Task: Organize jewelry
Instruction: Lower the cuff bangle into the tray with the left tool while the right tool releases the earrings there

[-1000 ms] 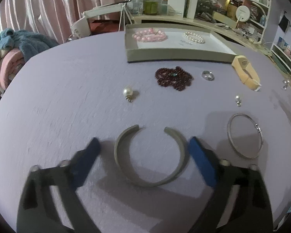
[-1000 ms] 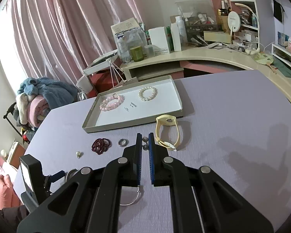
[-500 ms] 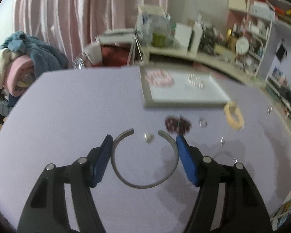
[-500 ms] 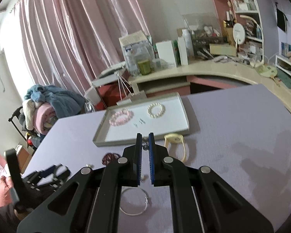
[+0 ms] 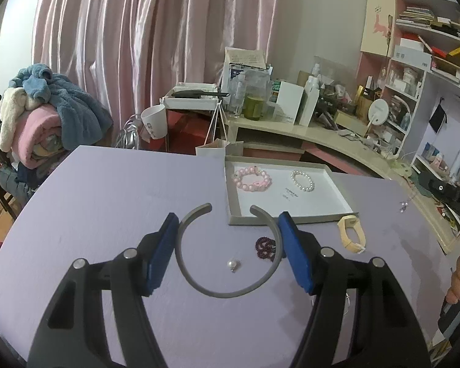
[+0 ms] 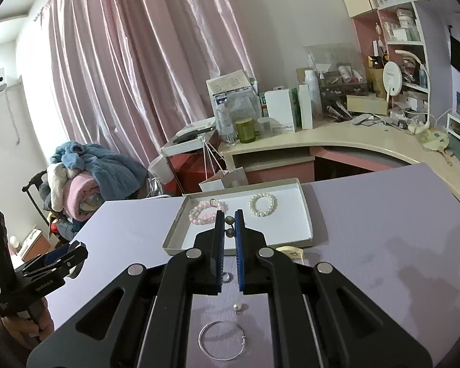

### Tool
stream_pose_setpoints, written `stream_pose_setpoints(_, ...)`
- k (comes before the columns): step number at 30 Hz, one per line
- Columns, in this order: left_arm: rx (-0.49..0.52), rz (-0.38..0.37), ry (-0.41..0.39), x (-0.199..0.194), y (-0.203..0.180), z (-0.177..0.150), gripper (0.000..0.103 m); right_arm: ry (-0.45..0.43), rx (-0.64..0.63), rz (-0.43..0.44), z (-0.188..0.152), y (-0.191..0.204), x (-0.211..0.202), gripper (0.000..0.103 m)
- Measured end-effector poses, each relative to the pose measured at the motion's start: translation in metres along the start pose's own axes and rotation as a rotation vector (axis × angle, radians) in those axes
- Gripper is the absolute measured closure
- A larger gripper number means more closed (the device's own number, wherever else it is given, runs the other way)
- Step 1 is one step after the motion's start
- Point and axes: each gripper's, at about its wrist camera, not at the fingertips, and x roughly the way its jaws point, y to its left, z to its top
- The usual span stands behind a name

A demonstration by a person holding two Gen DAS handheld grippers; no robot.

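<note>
My left gripper (image 5: 227, 214) is shut on a grey open cuff bangle (image 5: 224, 294). Its blue pads (image 5: 164, 245) press the cuff's two sides and hold it in the air above the purple table (image 5: 107, 202). My right gripper (image 6: 229, 214) is shut on a small earring with two grey beads (image 6: 229, 220), in front of the shallow tray (image 6: 174, 236). The tray (image 5: 291, 219) holds a pink bead bracelet (image 5: 252, 179) and a white pearl bracelet (image 5: 302, 181). A dark red bead bracelet (image 5: 265, 245) and a pearl earring (image 5: 232, 265) lie on the table under the cuff.
A yellow band (image 5: 351, 239) lies right of the tray's front corner. A thin silver hoop bangle (image 6: 223, 345), another pearl (image 6: 237, 306) and a ring (image 6: 226, 277) lie under my right gripper. A cluttered desk (image 6: 337, 138) curves behind the table, and a clothes pile (image 5: 36, 116) sits at the left.
The left jaws closed on the cuff and lifted it off the table, with the view tipping up toward the room. The right gripper rose a little, still shut on the earring.
</note>
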Motion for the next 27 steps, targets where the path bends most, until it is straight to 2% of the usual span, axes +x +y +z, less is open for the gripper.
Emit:
stream_pose_setpoints(8, 0.006, -0.021, -0.009, 0.009, -0.005, 0.016, 0.037, -0.013, -0.029, -0.015, 0.024, -0.006, 0.019, 0.096)
stream_pose_setpoints(16, 0.029, -0.029, -0.043, 0.029, -0.012, 0.047, 0.037, -0.003, -0.013, -0.02, 0.057, -0.018, 0.065, 0.096)
stream_pose_setpoints(20, 0.033, -0.035, -0.048, 0.045, -0.014, 0.059, 0.037, 0.046, 0.015, -0.019, 0.059, -0.025, 0.102, 0.096)
stream_pose_setpoints(27, 0.04, -0.045, -0.015, 0.084, -0.018, 0.071, 0.037, 0.169, -0.007, -0.058, 0.041, -0.031, 0.163, 0.096)
